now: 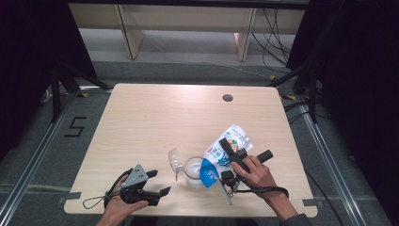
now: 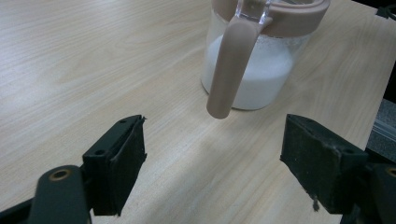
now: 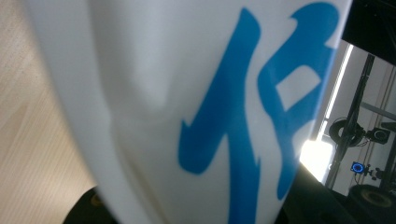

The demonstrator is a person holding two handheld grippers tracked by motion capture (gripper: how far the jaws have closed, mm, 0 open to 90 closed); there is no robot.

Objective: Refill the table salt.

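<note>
High view, starting at the near edge of the table [image 1: 141, 113]: the left gripper [image 1: 157, 182] rests low on the wood in the person's left hand, jaws spread wide with nothing between them. In the left gripper view those jaws frame bare tabletop, and just beyond them stands the glass pitcher [image 2: 254, 60], upright, with a pinkish handle [image 2: 231, 70] and collar. White liquid fills roughly its lower half.

A little farther in and to the right, the right gripper [image 1: 230, 157] grips a white and blue milk pouch [image 1: 226, 150], tipped steeply so its blue lower end hangs over the mouth of the pitcher [image 1: 194, 167]. The jaws appear closed on the pouch's body; the right gripper view is pressed up against the pouch's white skin and big blue lettering [image 3: 261, 116], so the pads themselves cannot be made out there. The pitcher's clear lid [image 1: 175, 162] stands flipped open on the left side.

By my reading, the pour is well under way: milk is already in the pitcher, the pouch is tilted over it, and neither hand looks to be travelling. Left to do: empty the pouch, right it, set it down, perhaps close the lid. Beyond lies open table with a cable hole [image 1: 227, 98] near the far edge.
</note>
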